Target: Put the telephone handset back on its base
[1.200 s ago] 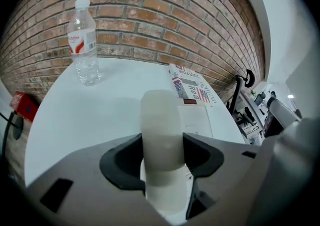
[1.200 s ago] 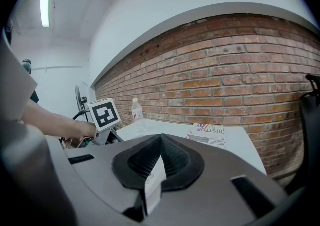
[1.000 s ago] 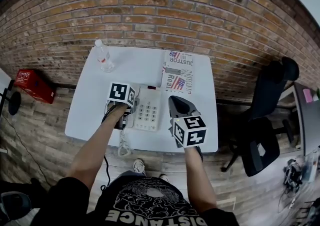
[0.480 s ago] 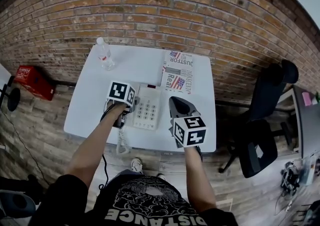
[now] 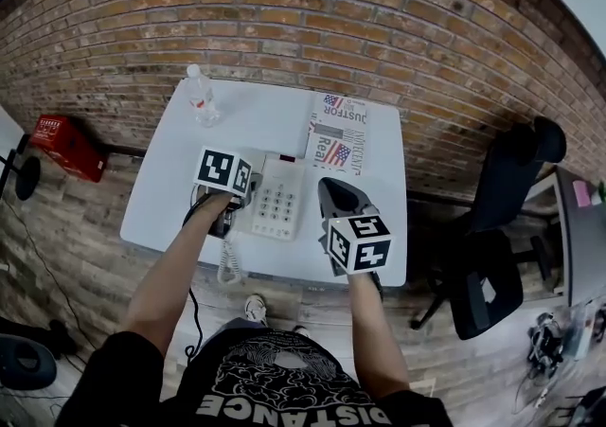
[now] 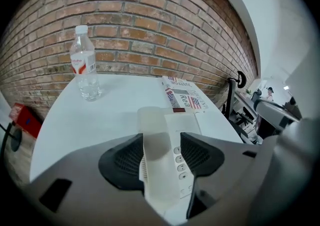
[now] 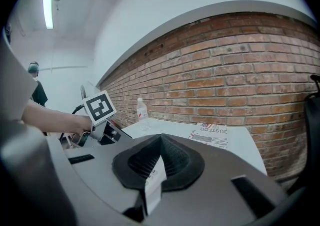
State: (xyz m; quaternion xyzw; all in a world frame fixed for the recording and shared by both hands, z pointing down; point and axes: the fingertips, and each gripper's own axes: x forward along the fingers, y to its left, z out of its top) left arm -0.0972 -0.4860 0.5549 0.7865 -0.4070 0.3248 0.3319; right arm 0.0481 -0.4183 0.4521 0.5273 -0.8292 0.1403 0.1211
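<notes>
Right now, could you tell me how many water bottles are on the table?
1. The water bottle stands upright at the table's far left corner, by the brick wall; I see none hidden.

Left claw (image 6: 161,156) clamps the handset (image 6: 156,126); right claw (image 7: 160,156) closed.

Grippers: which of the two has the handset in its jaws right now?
The left gripper: its jaws clamp the white handset at the left of the base. The right gripper has its jaws together, with no handset between them.
</notes>
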